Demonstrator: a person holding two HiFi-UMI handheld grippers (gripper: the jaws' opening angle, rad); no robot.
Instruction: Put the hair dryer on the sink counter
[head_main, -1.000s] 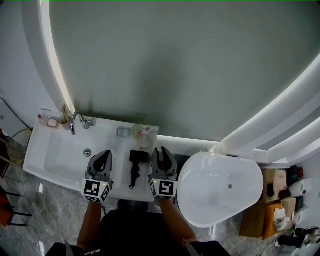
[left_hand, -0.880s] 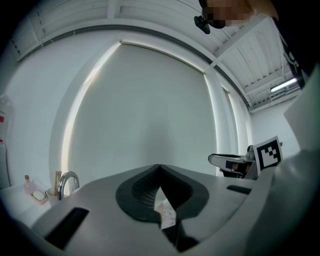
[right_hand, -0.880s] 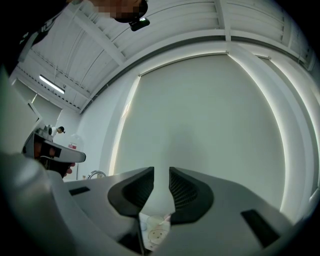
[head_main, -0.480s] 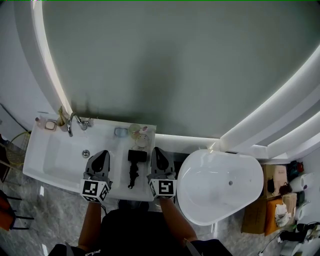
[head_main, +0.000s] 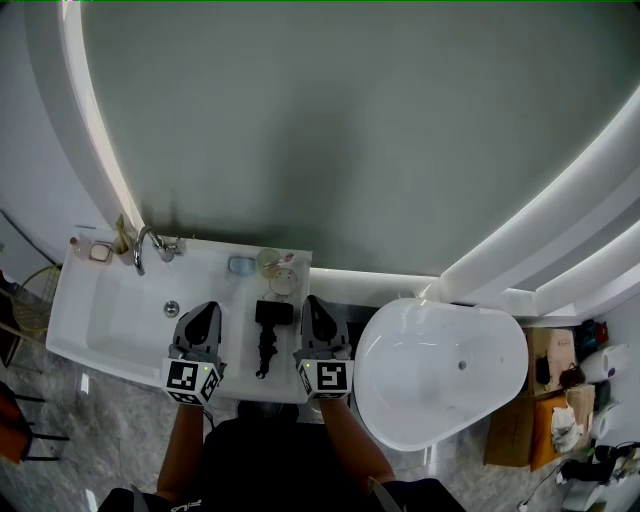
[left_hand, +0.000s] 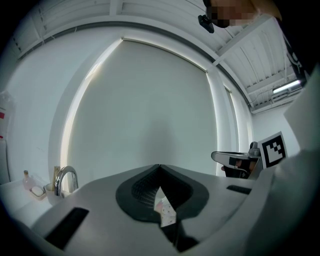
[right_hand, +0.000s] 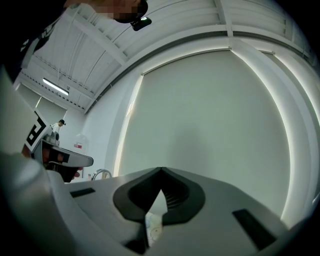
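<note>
Lying flat on the white sink surface (head_main: 236, 296), the black hair dryer (head_main: 268, 336) is right of the faucet (head_main: 146, 248), wide end toward the wall, with nothing gripping it. The left hand-held gripper (head_main: 208, 308) is between the faucet and the dryer, jaw tips pressed together and empty. The right hand-held gripper (head_main: 311, 302) is further right of the faucet, past the dryer, also closed on nothing. The marker cubes (head_main: 190, 380) show black-and-white square codes, no words. Print on the small toiletries (head_main: 280, 264) right of the faucet is too small to read.
</note>
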